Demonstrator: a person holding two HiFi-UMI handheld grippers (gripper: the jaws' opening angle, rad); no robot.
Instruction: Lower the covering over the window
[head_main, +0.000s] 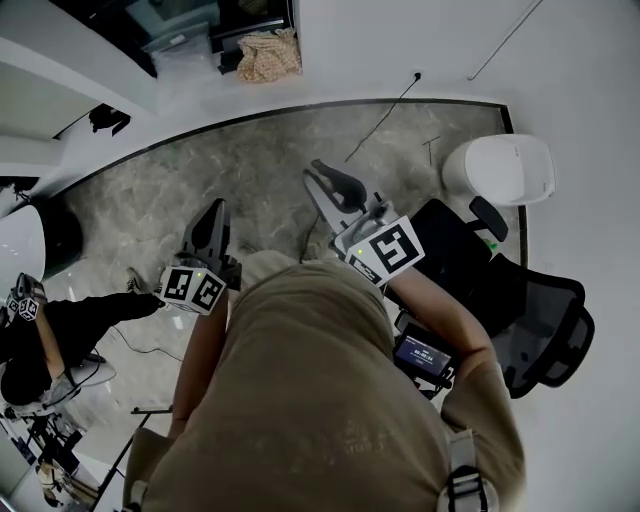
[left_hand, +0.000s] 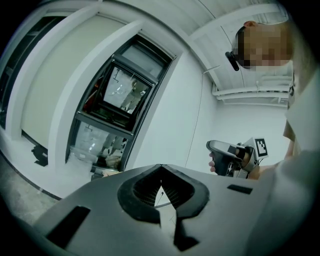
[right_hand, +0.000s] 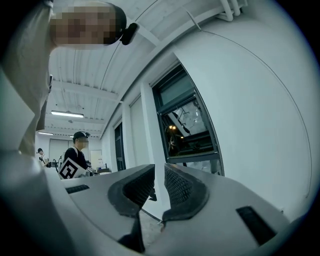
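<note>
The dark-framed window (left_hand: 126, 95) stands in the white wall ahead, a little way off; reflections show in its glass (right_hand: 189, 125). A pale panel (left_hand: 52, 85) fills the bay to its left; I cannot tell whether it is a covering. My left gripper (left_hand: 161, 184) is shut with nothing in it and points toward the window. My right gripper (right_hand: 159, 176) has a narrow gap between its pads, with nothing in that gap. In the head view both grippers are held out over the marble floor, the left gripper (head_main: 213, 212) and the right gripper (head_main: 325, 178), well short of the wall.
A black office chair (head_main: 535, 310) and a white rounded bin (head_main: 505, 170) stand at my right. A beige bag (head_main: 268, 55) lies by the window's base. A thin cable (head_main: 385, 120) runs across the floor. Another person (head_main: 40, 340) stands at my left.
</note>
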